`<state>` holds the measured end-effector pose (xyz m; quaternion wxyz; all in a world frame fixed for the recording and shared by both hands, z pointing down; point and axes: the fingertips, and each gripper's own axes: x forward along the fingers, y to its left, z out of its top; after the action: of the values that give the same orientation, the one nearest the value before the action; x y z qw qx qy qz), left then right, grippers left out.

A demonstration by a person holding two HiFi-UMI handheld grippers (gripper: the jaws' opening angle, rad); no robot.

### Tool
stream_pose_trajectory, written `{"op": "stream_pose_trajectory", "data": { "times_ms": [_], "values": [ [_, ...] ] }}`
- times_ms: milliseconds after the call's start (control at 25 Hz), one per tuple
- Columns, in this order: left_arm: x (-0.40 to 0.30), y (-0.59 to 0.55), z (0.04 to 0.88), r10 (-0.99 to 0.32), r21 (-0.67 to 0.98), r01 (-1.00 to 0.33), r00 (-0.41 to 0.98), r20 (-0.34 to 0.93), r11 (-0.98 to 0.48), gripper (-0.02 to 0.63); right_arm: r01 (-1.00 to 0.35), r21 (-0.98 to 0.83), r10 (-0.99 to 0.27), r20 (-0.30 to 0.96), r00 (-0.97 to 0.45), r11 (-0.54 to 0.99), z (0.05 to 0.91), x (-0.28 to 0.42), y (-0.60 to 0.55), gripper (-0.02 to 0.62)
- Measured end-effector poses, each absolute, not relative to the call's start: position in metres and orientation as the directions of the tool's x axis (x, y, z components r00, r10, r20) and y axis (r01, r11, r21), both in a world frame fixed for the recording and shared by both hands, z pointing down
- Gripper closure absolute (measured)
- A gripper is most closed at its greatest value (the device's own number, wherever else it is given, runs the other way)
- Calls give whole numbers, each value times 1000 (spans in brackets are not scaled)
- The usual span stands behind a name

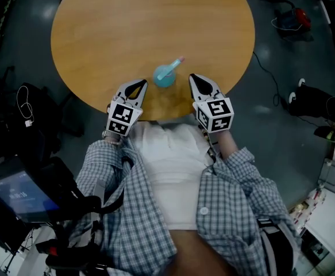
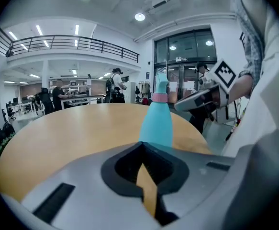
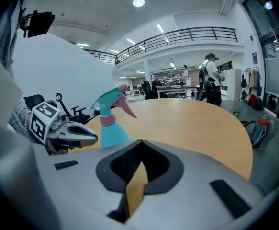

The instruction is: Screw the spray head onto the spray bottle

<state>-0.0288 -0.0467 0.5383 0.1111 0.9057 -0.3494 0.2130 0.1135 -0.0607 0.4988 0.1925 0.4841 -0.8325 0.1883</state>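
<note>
Left gripper (image 1: 138, 85) and right gripper (image 1: 195, 79) held out before the person's chest, both tipped downward over the round wooden table (image 1: 150, 16), jaws clenched together on nothing, teal spray bottle (image 1: 165, 76) upright between them near the table's edge, touching neither, spray head (image 3: 111, 98) on top

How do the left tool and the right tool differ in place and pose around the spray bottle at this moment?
The left tool is at the left of the spray bottle; the right tool is at its right. In the head view the left tool slants to the right, and the right tool slants to the left. Both are shut, empty and apart from the spray bottle.
</note>
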Motion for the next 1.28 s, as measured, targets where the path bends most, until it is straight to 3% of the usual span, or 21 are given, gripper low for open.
{"op": "stream_pose_trajectory", "data": {
  "times_ms": [200,1280],
  "values": [
    [-40,-27,509,-617,150,-703,691,377,-695,600,-860,-117,-719,500,-483,497,495,125,-44,600],
    [-50,-10,525,-614,119,-714,665,424,-690,600,-804,-100,-666,506,-548,585,508,102,-26,601]
  ]
}}
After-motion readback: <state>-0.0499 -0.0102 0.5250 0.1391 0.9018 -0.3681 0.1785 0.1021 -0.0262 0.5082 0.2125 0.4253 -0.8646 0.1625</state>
